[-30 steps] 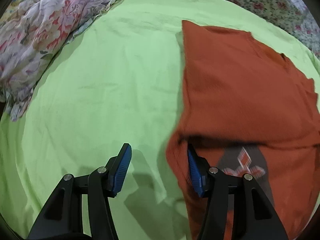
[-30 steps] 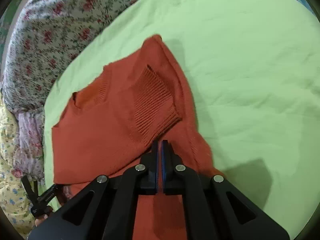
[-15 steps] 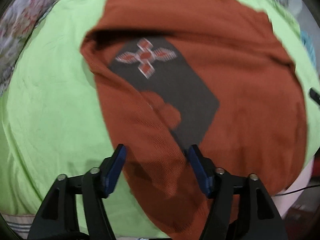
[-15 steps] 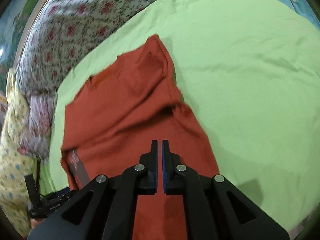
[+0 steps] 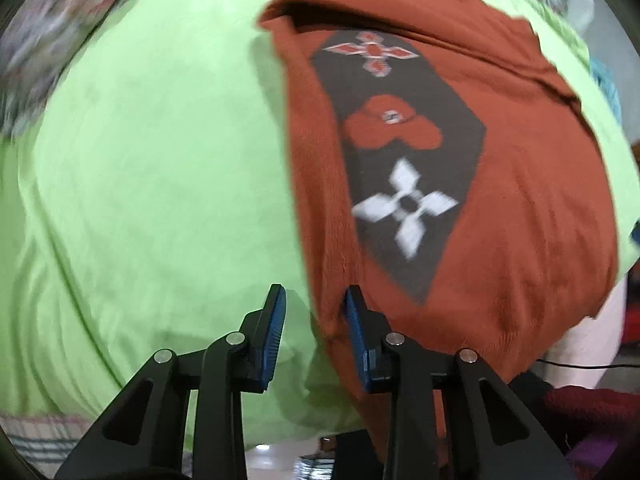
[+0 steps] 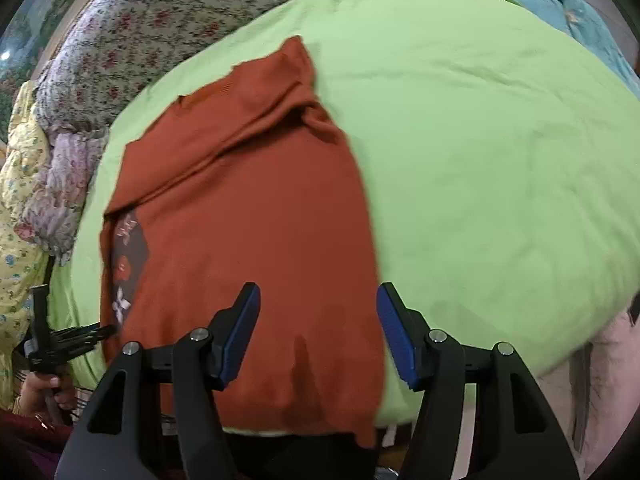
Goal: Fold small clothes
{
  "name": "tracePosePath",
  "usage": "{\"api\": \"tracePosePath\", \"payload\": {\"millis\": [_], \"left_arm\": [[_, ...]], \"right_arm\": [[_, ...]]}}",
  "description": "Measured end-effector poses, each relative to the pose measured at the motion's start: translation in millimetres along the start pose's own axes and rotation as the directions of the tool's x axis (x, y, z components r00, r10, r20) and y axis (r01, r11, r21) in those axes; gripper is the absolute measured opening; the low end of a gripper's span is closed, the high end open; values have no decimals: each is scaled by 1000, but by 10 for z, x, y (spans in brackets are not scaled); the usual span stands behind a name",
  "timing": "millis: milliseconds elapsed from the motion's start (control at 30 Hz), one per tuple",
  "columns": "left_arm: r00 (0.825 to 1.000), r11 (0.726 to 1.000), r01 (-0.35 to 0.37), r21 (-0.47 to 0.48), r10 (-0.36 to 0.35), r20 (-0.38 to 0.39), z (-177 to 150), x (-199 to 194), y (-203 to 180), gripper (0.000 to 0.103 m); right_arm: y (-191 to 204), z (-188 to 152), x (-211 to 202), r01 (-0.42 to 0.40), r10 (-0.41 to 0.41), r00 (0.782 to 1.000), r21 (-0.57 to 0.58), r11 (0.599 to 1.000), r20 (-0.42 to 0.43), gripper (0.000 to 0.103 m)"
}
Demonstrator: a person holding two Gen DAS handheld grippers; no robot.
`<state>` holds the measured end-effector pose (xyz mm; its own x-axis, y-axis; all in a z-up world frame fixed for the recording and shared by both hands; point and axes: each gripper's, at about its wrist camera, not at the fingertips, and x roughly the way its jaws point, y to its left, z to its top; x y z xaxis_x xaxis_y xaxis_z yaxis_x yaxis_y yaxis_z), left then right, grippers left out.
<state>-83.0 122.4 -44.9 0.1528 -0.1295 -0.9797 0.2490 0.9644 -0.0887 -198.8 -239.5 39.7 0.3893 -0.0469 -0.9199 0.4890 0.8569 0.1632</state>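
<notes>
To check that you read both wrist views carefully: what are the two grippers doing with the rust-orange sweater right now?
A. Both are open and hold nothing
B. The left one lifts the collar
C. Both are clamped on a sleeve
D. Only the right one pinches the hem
A: the left gripper and the right gripper both show a wide gap between their blue fingers, and the sweater lies flat on the green sheet.

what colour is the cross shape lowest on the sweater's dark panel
White, on the sweater's dark panel; clearest in the left wrist view.

the left gripper [image 5: 313, 322] points forward and down, its blue-padded jaws parted with nothing between them. the right gripper [image 6: 318, 328] does the same, jaws spread wider. a hand [image 6: 42, 390] holds the left gripper's handle.
</notes>
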Motion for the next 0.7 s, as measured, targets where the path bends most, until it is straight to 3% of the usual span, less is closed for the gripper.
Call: {"api": "tracePosePath", "payload": {"millis": [100, 167, 233, 333, 400, 500, 533, 567, 700], "left_arm": [[994, 992, 106, -66, -106, 7, -127, -81, 232, 32], [985, 981, 170, -93, -170, 10, -157, -119, 284, 43], [980, 974, 199, -110, -199, 3, -190, -73, 308, 62], [969, 965, 244, -93, -246, -15, -259, -11, 195, 63], [974, 975, 215, -49, -218, -57, -266, 114, 72, 64], [989, 990, 139, 29, -137, -60, -212, 186, -68, 58], [991, 991, 123, 44, -120, -56, -203, 185, -103, 46], [992, 992, 114, 54, -111, -53, -195, 197, -119, 41], [988, 986, 153, 62, -151, -43, -194, 187, -49, 13]], "right_arm": [[-147, -97, -40, 20, -20, 1000, 24, 1000, -13, 62], [-224, -163, -30, 22, -22, 999, 25, 999, -35, 62], [-284, -230, 14, 13, -12, 998, 24, 1000, -67, 62], [-326, -368, 109, -5, 6, 992, 14, 1000, -123, 62], [-345, -441, 164, 2, -1, 989, 10, 1000, -146, 62], [-354, -524, 190, -1, 1, 990, 0, 1000, -139, 64], [-333, -539, 190, -8, 6, 991, -13, 1000, -137, 64], [-312, -555, 198, -23, 19, 989, -23, 999, -144, 64], [-232, -624, 267, -19, 3, 984, -85, 996, -178, 63]]}}
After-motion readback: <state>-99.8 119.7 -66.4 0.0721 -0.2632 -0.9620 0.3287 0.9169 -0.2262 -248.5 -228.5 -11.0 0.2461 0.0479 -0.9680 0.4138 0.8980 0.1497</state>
